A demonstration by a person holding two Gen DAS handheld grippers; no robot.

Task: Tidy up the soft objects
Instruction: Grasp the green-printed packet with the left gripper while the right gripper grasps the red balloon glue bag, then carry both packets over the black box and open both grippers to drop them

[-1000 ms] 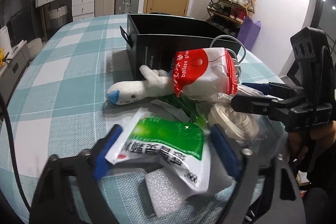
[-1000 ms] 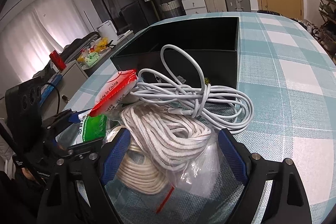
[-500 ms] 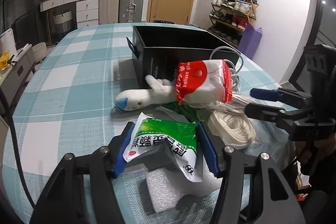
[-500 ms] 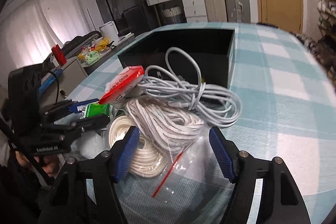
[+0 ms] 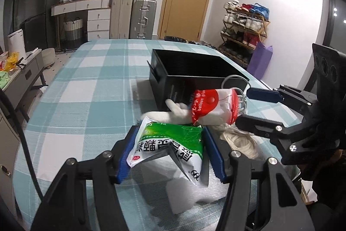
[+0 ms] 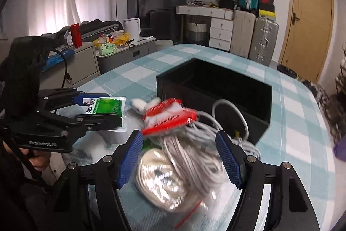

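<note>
My left gripper is shut on a green and white packet and holds it above the checked table; it also shows in the right wrist view. My right gripper is open around a clear bag of white rope, its pads apart from the bag. A red and white balloon bag lies on a white plush toy. An open black box stands behind the pile.
A coiled white cable lies against the box front. A white foam piece lies under the left gripper. Checked tablecloth stretches to the left. Suitcases, drawers and a shoe rack stand beyond the table.
My left gripper closed on the green packet and lifted it off the table. My right gripper pulled back and rose, narrowing somewhat around the rope bag.
</note>
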